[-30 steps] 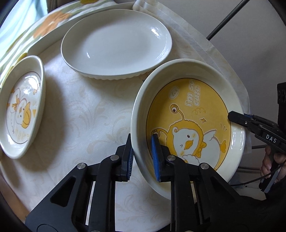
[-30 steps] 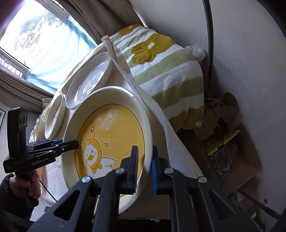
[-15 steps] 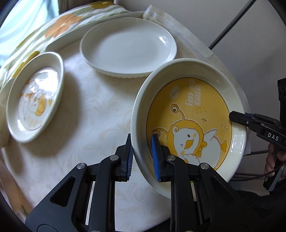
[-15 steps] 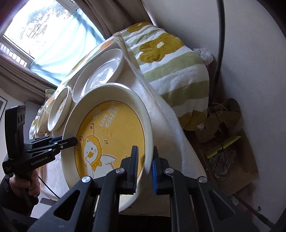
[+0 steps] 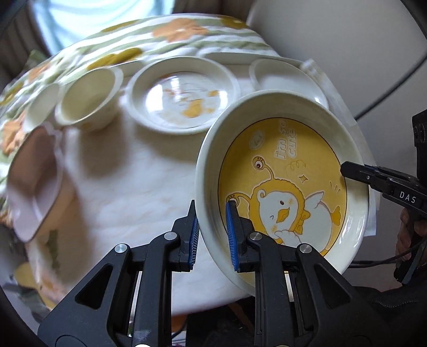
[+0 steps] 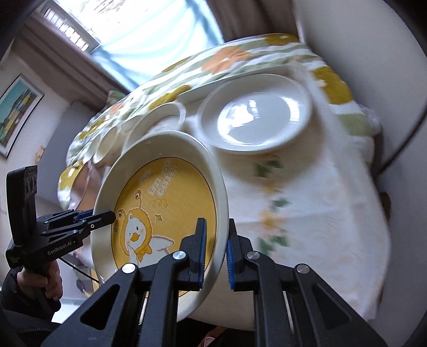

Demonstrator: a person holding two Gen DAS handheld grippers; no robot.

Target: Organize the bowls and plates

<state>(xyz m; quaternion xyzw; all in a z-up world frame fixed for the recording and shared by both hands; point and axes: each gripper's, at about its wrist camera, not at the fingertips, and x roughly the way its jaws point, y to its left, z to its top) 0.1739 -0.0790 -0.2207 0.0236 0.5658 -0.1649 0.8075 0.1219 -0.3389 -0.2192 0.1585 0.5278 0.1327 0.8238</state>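
Change: since a second ago we have carried the yellow duck plate [image 5: 283, 186] up and across; the smaller duck plate [image 5: 184, 96] and bowls [image 5: 88, 98] now lie behind it.
Grip: left gripper [image 5: 212, 235] and right gripper [image 6: 216, 253] each clamped on its rim.
Plate: tilted, clear of the table [image 5: 128, 186].
Meaning: we judge stacking comes next.

Daylight glowing through a pale blue curtain [image 6: 160, 34], brown drapes [image 6: 240, 21] hanging beside it, framed picture [image 6: 16, 112] hanging on the white wall [image 6: 347, 32]
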